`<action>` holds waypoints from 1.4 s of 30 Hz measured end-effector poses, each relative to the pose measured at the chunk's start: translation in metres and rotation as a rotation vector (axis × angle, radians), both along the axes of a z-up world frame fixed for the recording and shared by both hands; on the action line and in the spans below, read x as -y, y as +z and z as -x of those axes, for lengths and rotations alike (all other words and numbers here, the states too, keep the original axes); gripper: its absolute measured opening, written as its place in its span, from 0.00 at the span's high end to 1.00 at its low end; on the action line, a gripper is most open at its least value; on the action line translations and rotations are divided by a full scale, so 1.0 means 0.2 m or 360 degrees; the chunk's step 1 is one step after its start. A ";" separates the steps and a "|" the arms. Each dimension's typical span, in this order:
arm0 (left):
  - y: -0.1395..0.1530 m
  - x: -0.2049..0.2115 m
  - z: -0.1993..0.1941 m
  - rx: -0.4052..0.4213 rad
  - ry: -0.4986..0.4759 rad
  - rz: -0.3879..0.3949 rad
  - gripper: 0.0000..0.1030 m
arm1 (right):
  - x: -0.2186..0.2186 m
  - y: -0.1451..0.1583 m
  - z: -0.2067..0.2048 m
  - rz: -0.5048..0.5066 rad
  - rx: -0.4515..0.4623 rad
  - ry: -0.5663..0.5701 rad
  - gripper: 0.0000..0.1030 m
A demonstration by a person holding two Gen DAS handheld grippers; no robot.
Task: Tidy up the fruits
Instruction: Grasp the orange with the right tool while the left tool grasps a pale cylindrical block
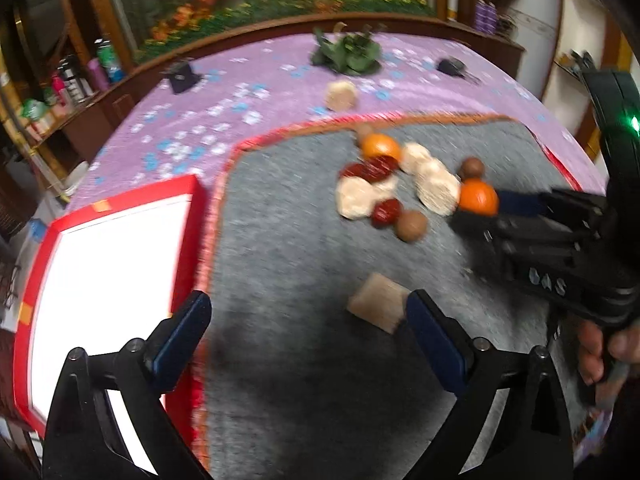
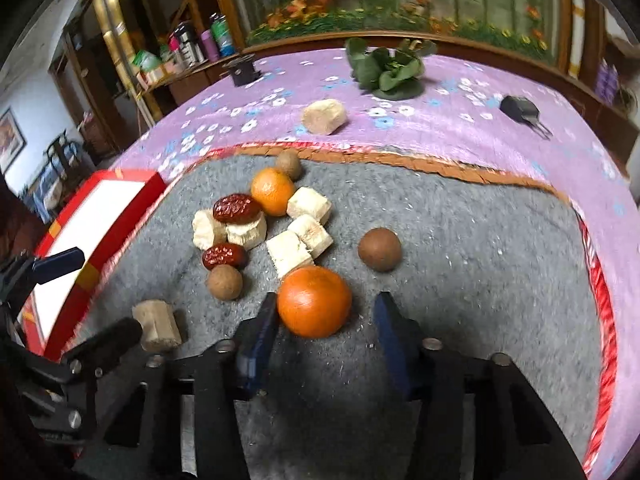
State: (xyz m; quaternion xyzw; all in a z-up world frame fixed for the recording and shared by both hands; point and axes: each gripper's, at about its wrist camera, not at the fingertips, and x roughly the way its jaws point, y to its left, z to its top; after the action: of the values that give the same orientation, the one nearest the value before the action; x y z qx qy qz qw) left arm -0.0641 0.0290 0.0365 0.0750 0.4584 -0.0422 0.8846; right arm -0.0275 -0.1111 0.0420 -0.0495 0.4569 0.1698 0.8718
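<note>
A pile of fruit lies on the grey mat [image 2: 460, 240]: a near orange [image 2: 314, 307], a far orange [image 2: 273, 191], two red dates [image 2: 236, 209], three brown round fruits [image 2: 379, 249] and several pale cut chunks [image 2: 310, 236]. My right gripper [image 2: 326, 312] is open, its blue fingers on either side of the near orange, which rests on the mat. In the left wrist view the right gripper [image 1: 500, 204] reaches the same orange [image 1: 478, 197]. My left gripper [image 1: 308, 312] is open and empty above the mat, with a pale chunk [image 1: 378, 307] beside its right finger.
A red-rimmed white tray [image 1: 108, 276] sits left of the mat, also seen in the right wrist view [image 2: 92, 216]. On the purple flowered cloth [image 2: 440, 128] lie a loose pale chunk [image 2: 324, 117], a green leafy plant [image 2: 386, 68] and two small black objects [image 2: 520, 110].
</note>
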 end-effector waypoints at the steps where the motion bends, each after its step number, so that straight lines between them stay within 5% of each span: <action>1: -0.01 0.02 0.00 -0.0015 -0.0029 0.0001 0.07 | 0.02 0.00 0.00 -0.0047 -0.0005 0.0007 0.65; 7: -0.07 0.07 -0.04 -0.0106 -0.0083 0.0055 0.40 | 0.08 0.02 -0.01 -0.0205 -0.0046 0.0010 0.66; 14: -0.08 0.08 -0.06 -0.0084 -0.0109 0.0122 0.55 | 0.09 0.04 -0.01 -0.0285 -0.0052 0.0009 0.66; 27: -0.05 0.07 -0.08 -0.0050 -0.0102 0.0198 0.70 | 0.08 0.03 -0.01 -0.0305 -0.0031 0.0018 0.66; 42: -0.02 -0.02 -0.04 -0.0021 -0.0052 0.0330 0.71 | -0.06 0.03 0.07 -0.0332 -0.0032 0.0147 0.66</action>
State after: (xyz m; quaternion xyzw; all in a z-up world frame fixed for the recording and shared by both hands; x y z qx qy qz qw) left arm -0.0569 0.0336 0.0318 -0.0098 0.4560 -0.1045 0.8838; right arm -0.0415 -0.0997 0.0476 0.0222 0.4427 0.2570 0.8588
